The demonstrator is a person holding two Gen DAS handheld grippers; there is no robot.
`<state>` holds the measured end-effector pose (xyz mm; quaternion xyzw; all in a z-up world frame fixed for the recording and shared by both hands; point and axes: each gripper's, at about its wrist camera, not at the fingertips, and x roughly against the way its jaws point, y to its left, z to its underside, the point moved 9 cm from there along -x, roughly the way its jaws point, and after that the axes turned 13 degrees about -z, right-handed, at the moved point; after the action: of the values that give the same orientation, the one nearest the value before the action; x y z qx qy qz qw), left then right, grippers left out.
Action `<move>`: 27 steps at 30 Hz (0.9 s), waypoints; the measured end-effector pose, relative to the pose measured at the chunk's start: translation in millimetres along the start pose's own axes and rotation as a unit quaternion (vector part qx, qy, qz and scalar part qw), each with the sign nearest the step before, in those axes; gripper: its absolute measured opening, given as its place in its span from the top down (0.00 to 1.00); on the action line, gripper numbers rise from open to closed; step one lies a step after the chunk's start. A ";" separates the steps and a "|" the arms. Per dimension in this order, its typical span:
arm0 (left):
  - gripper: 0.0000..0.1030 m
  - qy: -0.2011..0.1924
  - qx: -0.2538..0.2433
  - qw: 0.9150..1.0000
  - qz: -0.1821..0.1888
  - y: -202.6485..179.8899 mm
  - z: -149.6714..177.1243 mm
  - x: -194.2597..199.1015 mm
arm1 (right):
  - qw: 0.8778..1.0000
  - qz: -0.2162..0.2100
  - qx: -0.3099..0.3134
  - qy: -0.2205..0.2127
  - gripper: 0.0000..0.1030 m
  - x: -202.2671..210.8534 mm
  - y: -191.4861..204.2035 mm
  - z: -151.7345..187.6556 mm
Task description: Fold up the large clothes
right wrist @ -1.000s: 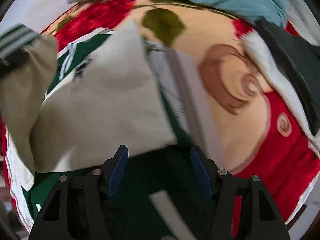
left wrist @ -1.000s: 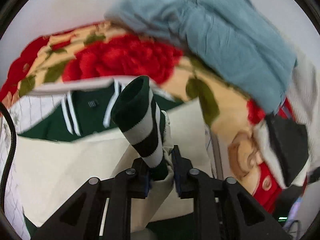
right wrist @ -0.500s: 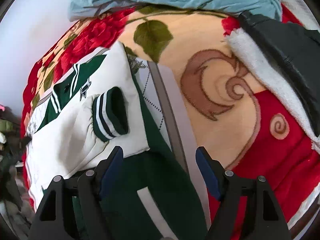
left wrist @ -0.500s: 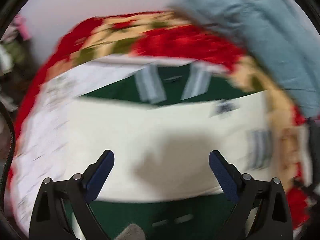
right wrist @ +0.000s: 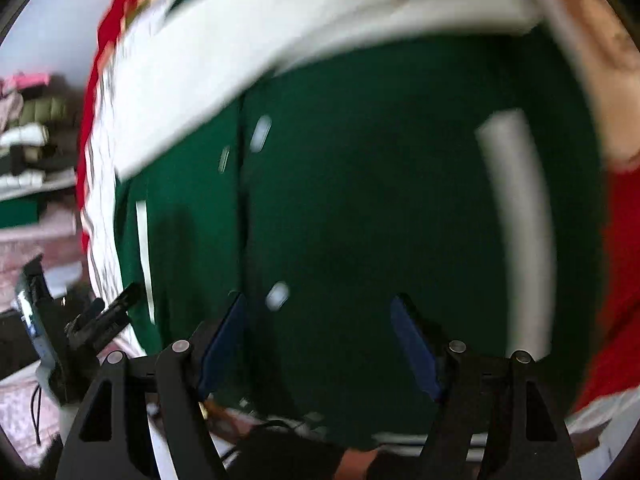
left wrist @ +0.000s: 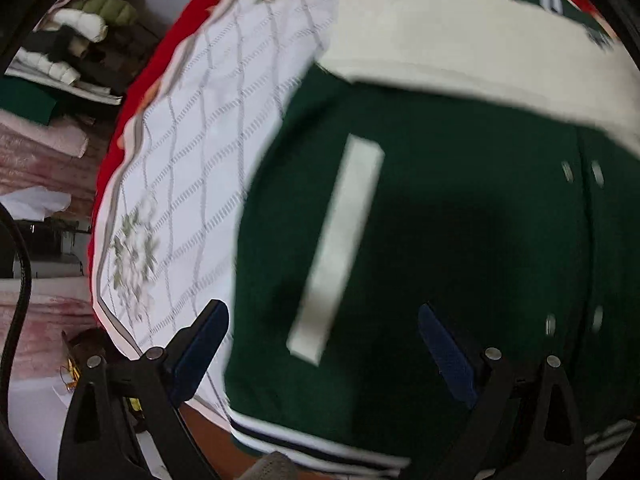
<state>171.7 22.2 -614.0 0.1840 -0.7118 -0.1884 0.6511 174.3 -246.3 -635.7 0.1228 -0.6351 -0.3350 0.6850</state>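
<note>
Green jacket (left wrist: 460,240) lies beneath both open, empty claws.

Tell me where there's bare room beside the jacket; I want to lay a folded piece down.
The freest patch is the white quilted sheet, between the green jacket and the red blanket edge. The red blanket on the jacket's other side shows only a narrow strip. Across the top, the folded cream sleeve covers the jacket. Shelves past the bed are stacked full.

You get soft daylight, dim corners — heavy motion blur on green jacket (left wrist: 460,240), worse right view; fisheye bends edges.
</note>
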 end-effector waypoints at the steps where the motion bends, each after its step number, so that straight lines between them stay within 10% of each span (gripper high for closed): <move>1: 0.06 -0.003 -0.009 1.000 0.001 -8.3 6.6 1.6 | 1.000 0.005 0.000 0.011 0.26 -16.3 5.4 8.4; 6: 0.06 0.002 -0.040 0.999 0.016 -36.2 26.6 -10.9 | 0.992 0.114 0.029 0.040 0.31 -74.8 0.8 27.9; 9: 0.06 0.009 -0.037 0.999 0.039 -41.8 28.8 -16.0 | 0.992 0.127 0.014 0.013 0.85 -77.6 6.2 26.6; 12: 0.06 -0.002 -0.036 0.998 0.058 -38.1 22.6 -16.2 | 0.993 0.118 -0.007 0.000 0.89 -78.8 18.3 29.4; 23: 0.06 -0.013 -0.016 0.996 0.086 -7.2 -6.7 -13.6 | 0.998 0.045 0.001 0.032 0.83 -82.0 68.5 35.7; 27: 0.06 -0.047 0.004 0.995 0.093 -6.7 -33.5 25.6 | 0.998 0.051 0.023 -0.021 0.43 -19.6 59.8 26.9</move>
<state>203.0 2.5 -592.7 0.1109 -0.7565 -0.1325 0.6308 167.5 -182.7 -611.2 0.0993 -0.6624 -0.2875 0.6846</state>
